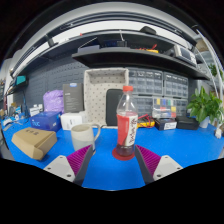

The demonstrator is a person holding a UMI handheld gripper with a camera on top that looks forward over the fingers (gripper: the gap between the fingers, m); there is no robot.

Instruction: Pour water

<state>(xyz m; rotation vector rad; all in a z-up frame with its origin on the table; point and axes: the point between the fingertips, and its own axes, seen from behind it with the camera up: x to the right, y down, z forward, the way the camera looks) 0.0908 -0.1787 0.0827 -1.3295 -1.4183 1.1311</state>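
Observation:
A clear bottle [126,122] with a red cap and red label stands upright on a round red coaster [124,153] on the blue table [180,143]. To its left stands a white mug [83,136], handle toward the bottle. My gripper [112,162] is open. Its purple pads [77,160] lie wide apart low over the table. The bottle's base stands just ahead of the fingertips, on the line between them, with a gap at each side. Nothing is held.
A tan box [34,143] lies to the left of the mug. A purple container [53,101] and a white box [69,121] sit behind. A green plant [207,105] stands at the right. Shelves and bins line the back wall.

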